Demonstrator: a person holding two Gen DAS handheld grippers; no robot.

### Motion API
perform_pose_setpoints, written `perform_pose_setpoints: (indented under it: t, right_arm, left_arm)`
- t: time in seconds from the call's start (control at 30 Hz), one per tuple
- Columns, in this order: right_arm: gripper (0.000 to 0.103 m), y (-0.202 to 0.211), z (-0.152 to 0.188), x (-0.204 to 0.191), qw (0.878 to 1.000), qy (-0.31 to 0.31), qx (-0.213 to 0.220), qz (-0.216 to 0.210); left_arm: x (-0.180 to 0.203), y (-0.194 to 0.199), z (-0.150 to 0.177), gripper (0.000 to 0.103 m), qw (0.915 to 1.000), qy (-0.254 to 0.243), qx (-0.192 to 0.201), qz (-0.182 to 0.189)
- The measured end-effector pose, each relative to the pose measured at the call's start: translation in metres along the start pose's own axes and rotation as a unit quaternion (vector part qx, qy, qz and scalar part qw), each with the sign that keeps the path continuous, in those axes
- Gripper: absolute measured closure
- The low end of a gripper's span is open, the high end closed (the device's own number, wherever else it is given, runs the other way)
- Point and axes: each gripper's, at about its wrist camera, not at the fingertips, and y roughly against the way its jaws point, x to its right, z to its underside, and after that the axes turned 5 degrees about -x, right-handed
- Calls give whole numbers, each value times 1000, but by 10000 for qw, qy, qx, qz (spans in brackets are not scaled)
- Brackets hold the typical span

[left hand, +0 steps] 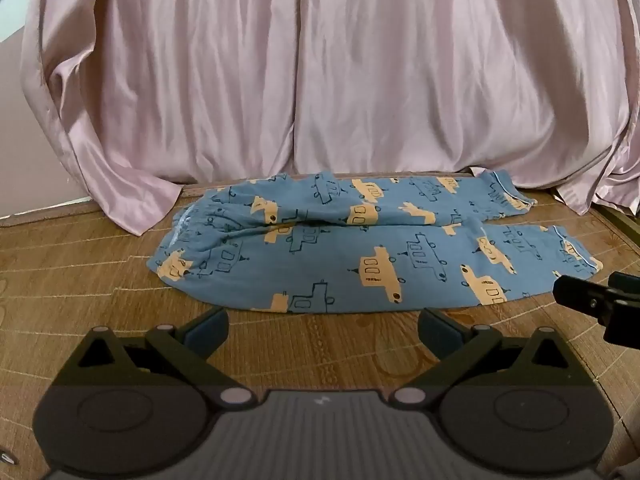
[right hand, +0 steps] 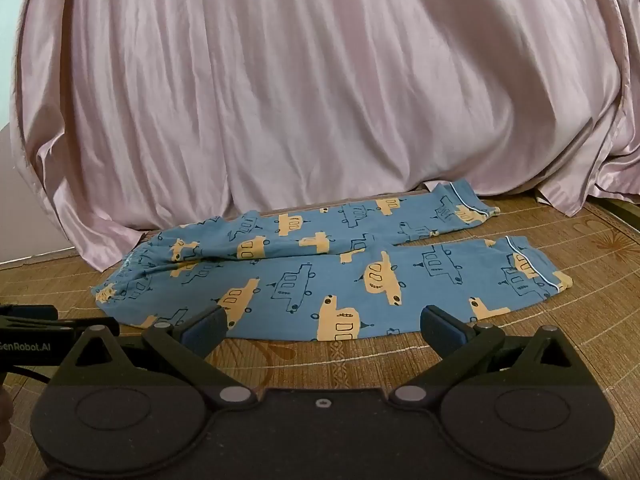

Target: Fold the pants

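Currently no fold is begun: the blue car-printed cotton pants [left hand: 360,248] are spread flat below the pink satin curtain [left hand: 320,72], both grippers, left gripper [left hand: 322,330] and right gripper [right hand: 323,326], held released before them; a hem grasp is called for next.

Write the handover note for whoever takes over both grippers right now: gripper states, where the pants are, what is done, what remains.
Left gripper: open, empty, short of the pants' near edge.
Right gripper: open, empty, at the near edge.
Pants: spread on the woven mat, waistband left, cuffs right, legs slightly apart, far leg against the pink curtain.
Done: pants laid out; no fold visible.
Left: all folding, probably one leg onto the other first.
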Motion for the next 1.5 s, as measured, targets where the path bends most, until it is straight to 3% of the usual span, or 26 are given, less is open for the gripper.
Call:
perform_pose_setpoints:
  t: [1.5]
  right_arm:
    - [1,0,-1,1,10000,8,-4,-19]
  left_arm:
    - [-1,2,-3,0,10000,-17,40,-28]
